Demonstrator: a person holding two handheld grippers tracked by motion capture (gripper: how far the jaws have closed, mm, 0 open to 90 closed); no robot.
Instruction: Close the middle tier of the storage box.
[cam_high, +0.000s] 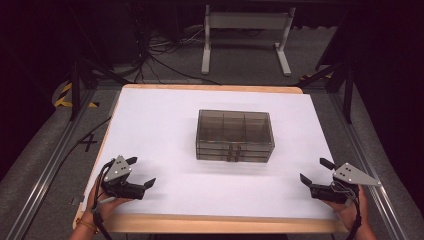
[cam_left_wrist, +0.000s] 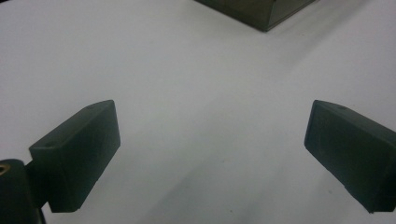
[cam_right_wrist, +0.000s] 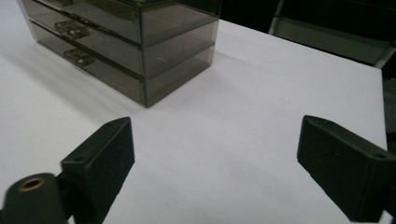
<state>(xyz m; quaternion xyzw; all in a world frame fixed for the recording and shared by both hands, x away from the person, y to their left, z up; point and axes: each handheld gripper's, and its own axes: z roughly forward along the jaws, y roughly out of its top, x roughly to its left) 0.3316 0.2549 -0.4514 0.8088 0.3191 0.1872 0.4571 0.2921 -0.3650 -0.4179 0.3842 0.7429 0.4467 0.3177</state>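
High view, box: smoky see-through drawer box (cam_high: 234, 135) stands at the middle of the white worktop (cam_high: 165, 120), its two small drawer handles facing the near edge; the top tier is split into compartments.
High view, left claw: left claw (cam_high: 140, 172) sits near the near-left corner, jaws spread wide with nothing between them, well apart from the box.
High view, right claw: right claw (cam_high: 315, 171) sits near the near-right corner, jaws likewise spread and empty, also well apart from the box.
Left gripper view: both black jaws stand far apart over bare worktop; a corner of the box (cam_left_wrist: 261, 11) shows at the far edge.
Right gripper view: jaws gaping, nothing held; the box (cam_right_wrist: 130, 44) lies far-left, its stacked drawers and handles (cam_right_wrist: 74, 30) plain to see.
Step in hand, as I judge it: an approach toward the box, likely to open a drawer.
Doing it well: bring one claw in low and square to a handle, closing on it alone; set the other claw against the box's side or top so that it does not slide toward the near edge when a drawer is pulled.
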